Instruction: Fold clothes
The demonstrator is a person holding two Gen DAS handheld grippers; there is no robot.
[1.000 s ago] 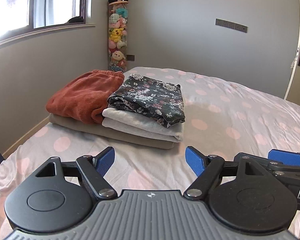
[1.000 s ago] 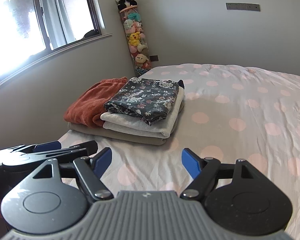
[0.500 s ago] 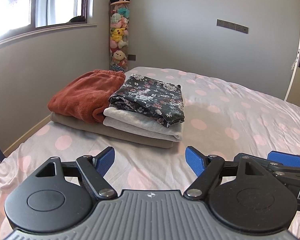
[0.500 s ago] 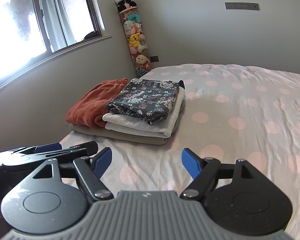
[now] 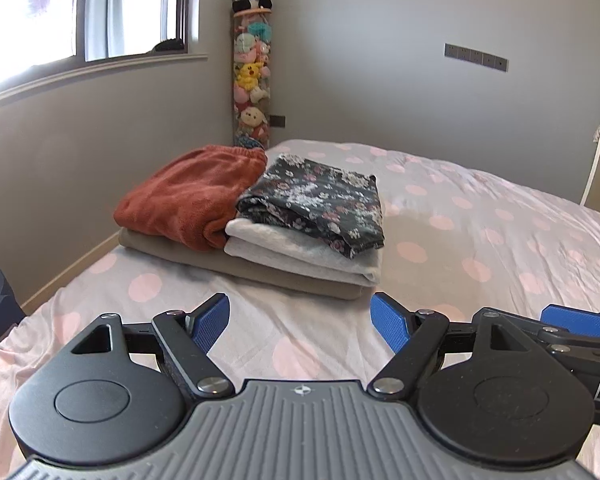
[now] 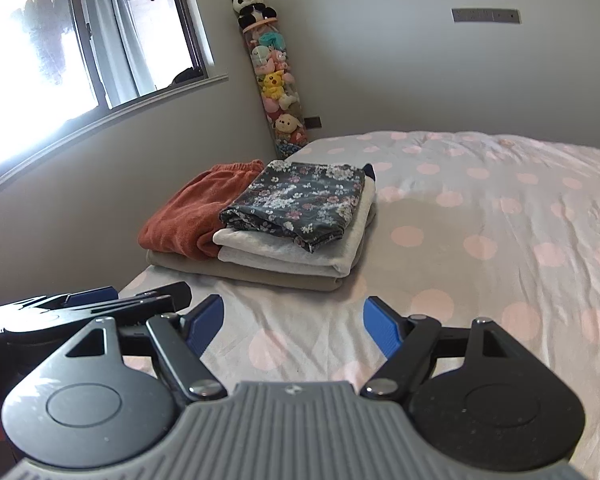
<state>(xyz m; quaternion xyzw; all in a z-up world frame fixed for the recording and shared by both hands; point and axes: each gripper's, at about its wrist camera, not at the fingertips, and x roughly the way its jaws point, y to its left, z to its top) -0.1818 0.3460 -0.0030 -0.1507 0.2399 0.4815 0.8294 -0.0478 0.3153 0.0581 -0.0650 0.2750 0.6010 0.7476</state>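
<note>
We see four folded garments stacked at the far left of the bed (image 5: 480, 240), near the wall: a dark floral piece (image 5: 316, 204) on top of a pale grey one (image 5: 300, 252), a rust fleece piece (image 5: 192, 200) just beside them to the left, and a wide beige layer (image 5: 236, 264) under all three. They already lie folded; whether this is a finished stack or one waiting for more, we cannot tell.

We judge them all soft, light and limp. The floral cloth looks thin and likely to slide; the fleece is thicker and grippier. We would pinch a folded edge or corner, not the middle.

Our left gripper (image 5: 300, 320) and right gripper (image 6: 292, 318) both hover side by side over the near bedsheet, jaws spread wide, holding nothing.
</note>
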